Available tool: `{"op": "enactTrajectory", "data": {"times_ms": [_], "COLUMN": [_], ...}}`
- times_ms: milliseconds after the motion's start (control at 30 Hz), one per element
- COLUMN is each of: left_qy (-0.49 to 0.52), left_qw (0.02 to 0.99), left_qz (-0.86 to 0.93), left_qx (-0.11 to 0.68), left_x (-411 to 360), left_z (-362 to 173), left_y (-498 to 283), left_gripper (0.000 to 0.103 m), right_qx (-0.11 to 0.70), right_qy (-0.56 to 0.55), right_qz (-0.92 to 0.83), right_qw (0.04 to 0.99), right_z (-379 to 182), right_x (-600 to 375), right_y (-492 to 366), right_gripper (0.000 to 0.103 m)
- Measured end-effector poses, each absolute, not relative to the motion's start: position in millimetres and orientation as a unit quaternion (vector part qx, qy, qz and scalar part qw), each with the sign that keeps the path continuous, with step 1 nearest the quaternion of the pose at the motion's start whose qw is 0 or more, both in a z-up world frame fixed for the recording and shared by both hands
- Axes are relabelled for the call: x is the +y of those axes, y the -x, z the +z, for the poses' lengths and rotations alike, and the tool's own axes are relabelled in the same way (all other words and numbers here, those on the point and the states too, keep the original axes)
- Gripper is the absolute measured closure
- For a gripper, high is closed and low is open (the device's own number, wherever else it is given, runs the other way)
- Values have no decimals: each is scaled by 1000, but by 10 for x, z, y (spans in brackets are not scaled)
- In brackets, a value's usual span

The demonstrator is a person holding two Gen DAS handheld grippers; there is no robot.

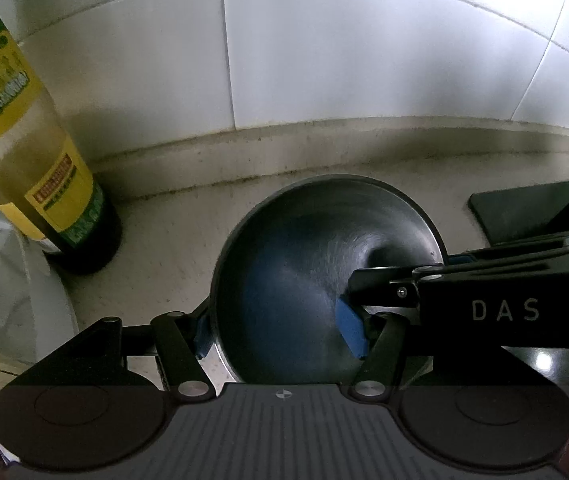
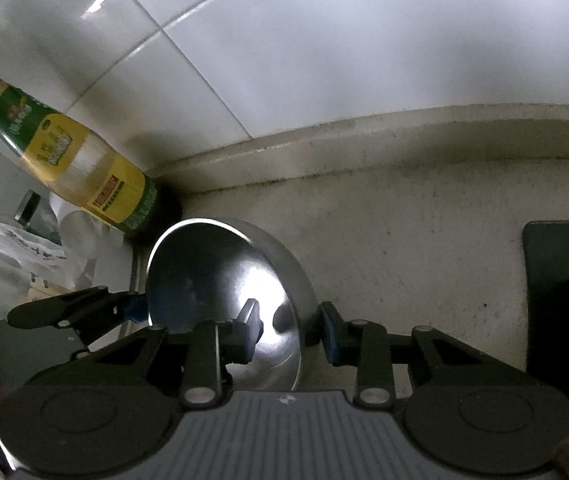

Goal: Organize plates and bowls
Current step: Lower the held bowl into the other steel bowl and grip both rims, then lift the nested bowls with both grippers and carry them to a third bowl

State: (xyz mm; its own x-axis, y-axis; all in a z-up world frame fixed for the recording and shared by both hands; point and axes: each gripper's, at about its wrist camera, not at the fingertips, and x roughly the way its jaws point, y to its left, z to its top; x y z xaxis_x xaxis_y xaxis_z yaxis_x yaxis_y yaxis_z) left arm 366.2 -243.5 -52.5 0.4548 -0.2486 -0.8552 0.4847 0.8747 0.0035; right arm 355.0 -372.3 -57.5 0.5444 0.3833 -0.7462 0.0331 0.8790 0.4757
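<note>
1. Far left: a tall bottle point(image 1: 44, 160) with a yellow-and-green label stands on the pale speckled surface point(image 1: 156, 240), close to the white tiled wall point(image 1: 364, 60). Crumpled white plastic point(image 1: 0, 280) lies just beside it, nearer the camera.
2. Left of centre: the left hand-held gripper point(image 1: 276, 332) straddles the near left wall of a steel bowl point(image 1: 304, 248). Its outer blue pad point(image 1: 202, 336) sits against the outside of the rim and its other pad point(image 1: 350, 330) is inside the bowl.
3. From this close, dim fisheye angle it cannot be told whether those two pads actually clamp the bowl's wall or only bracket it.
4. Centre: the bowl rests on the surface just right of the bottle, in front of the grimy joint where the surface meets the wall. Its hollow faces up towards both cameras and holds nothing but the pads.
5. Right of centre: the right hand-held gripper point(image 2: 290, 328) has one finger inside the bowl and one outside its right wall. In the right wrist view a gap shows on each side of the wall, so its jaws stand apart and grip nothing.
6. Far right: a flat black slab point(image 2: 560, 300) lies on the surface, apart from the bowl.
</note>
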Motion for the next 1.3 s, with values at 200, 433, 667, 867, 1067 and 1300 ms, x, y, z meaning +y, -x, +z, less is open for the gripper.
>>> {"op": "enactTrajectory", "data": {"times_ms": [200, 433, 667, 867, 1067, 1300], "left_qy": [-124, -130, -123, -122, -123, -123], "left_qw": [853, 868, 878, 880, 877, 868], "left_qz": [-217, -208, -198, -185, -174, -166], "left_qx": [458, 431, 418, 420, 430, 451], "left_x": [-2419, -2355, -2136, -1964, -1765, -1650], "left_z": [-376, -165, 3, 21, -12, -157], "left_y": [-3580, -3350, -3012, -2769, -2563, -2467], "left_gripper": [35, 34, 34, 33, 33, 33], "right_qx": [453, 437, 426, 430, 446, 474], "right_qy": [-228, -226, -225, -217, -210, -208], "right_qz": [105, 113, 130, 146, 163, 176], "right_qw": [856, 863, 867, 864, 855, 837], "right_z": [-455, -262, -36, 60, 47, -54], "right_x": [-3726, -3682, -3572, -3381, -3179, -2978], "right_y": [-3508, -3384, -3157, -2957, -2801, -2743], "right_gripper": [73, 73, 73, 73, 73, 73]}}
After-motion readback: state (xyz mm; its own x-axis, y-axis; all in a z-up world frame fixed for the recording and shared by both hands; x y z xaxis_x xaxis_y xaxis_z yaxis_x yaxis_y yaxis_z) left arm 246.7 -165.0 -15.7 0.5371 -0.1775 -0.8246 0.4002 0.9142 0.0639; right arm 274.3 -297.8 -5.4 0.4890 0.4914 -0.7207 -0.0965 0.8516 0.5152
